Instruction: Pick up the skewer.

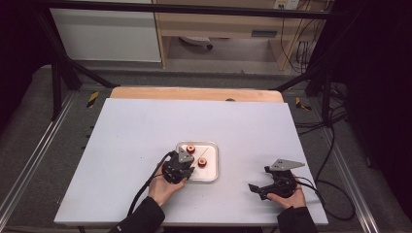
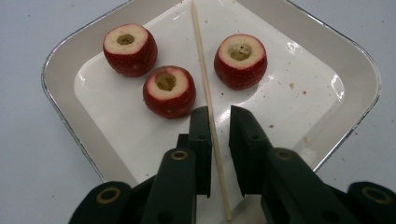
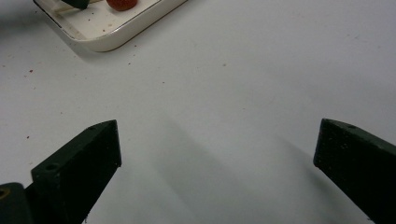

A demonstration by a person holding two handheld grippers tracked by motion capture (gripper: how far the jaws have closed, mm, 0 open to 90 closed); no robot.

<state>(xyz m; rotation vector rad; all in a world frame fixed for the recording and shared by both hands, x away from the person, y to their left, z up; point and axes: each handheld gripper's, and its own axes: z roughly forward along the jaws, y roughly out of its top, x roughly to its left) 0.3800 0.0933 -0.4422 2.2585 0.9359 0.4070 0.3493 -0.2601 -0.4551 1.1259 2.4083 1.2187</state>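
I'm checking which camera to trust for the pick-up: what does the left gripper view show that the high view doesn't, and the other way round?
Left gripper view: three cored red fruit pieces, one nearest the jaws, and the skewer lying between the left gripper's jaws; a small gap remains beside it.
High view: the whole table, both hands, and the right gripper resting apart from the tray.
Both: the white tray, the fruit, the skewer and the left gripper over the tray's near edge.
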